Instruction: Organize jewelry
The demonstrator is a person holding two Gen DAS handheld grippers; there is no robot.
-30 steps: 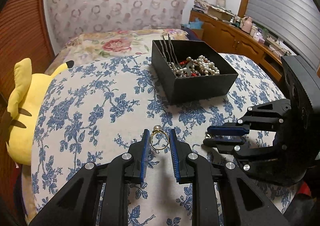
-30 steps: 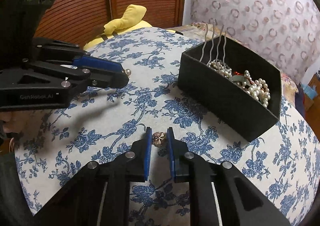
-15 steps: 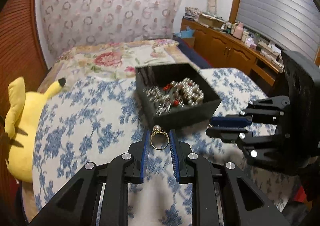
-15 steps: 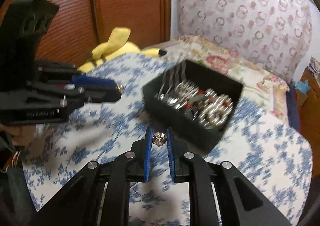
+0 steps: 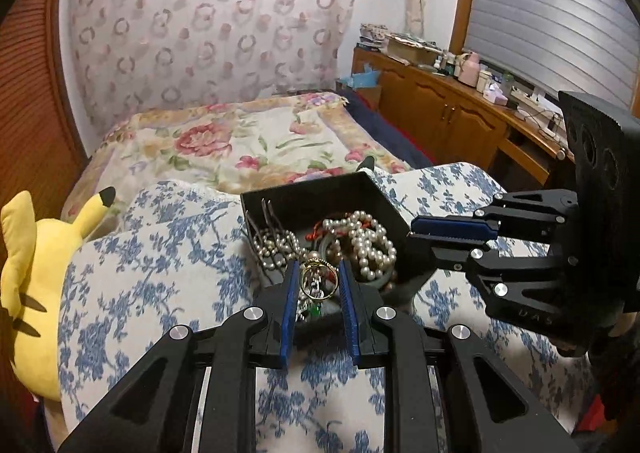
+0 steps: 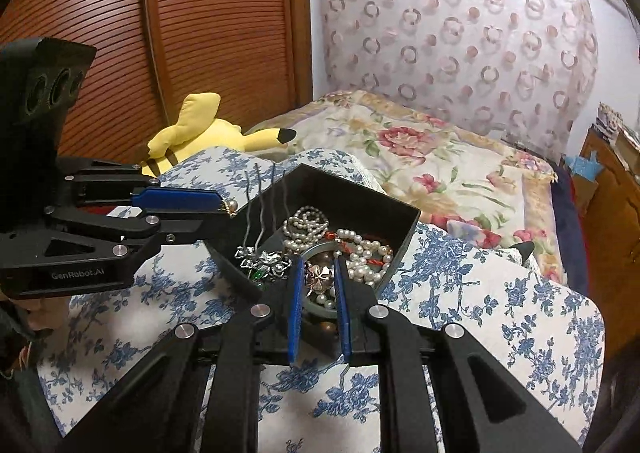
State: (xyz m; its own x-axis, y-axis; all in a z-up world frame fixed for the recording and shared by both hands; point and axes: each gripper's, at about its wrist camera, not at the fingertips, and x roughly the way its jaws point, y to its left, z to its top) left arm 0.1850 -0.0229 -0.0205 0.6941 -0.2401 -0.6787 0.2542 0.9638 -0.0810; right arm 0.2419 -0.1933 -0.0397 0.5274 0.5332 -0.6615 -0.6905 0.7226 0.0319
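My left gripper (image 5: 319,277) is shut on a gold ring with a pearl (image 5: 319,281), held up over the near edge of the black jewelry box (image 5: 312,193). My right gripper (image 6: 318,276) is shut on a small rose-gold flower piece (image 6: 319,276), also above the box (image 6: 360,189). Inside the box lie pearl strands (image 5: 370,243), hair forks (image 6: 260,205), a silver brooch (image 6: 262,261) and a green bangle. Each gripper shows in the other's view: the right gripper (image 5: 416,231) at the right, the left gripper (image 6: 230,209) at the left with the pearl at its tip.
The box stands on a blue-flowered cloth (image 5: 152,265) over a raised surface. A yellow plush toy (image 5: 36,273) lies at the left. Behind is a bed with a floral quilt (image 5: 240,141), and a wooden cabinet (image 5: 440,113) with clutter at the right.
Both grippers have risen from the cloth and moved forward over the box, each carrying its piece. The box now lies directly under the fingertips.
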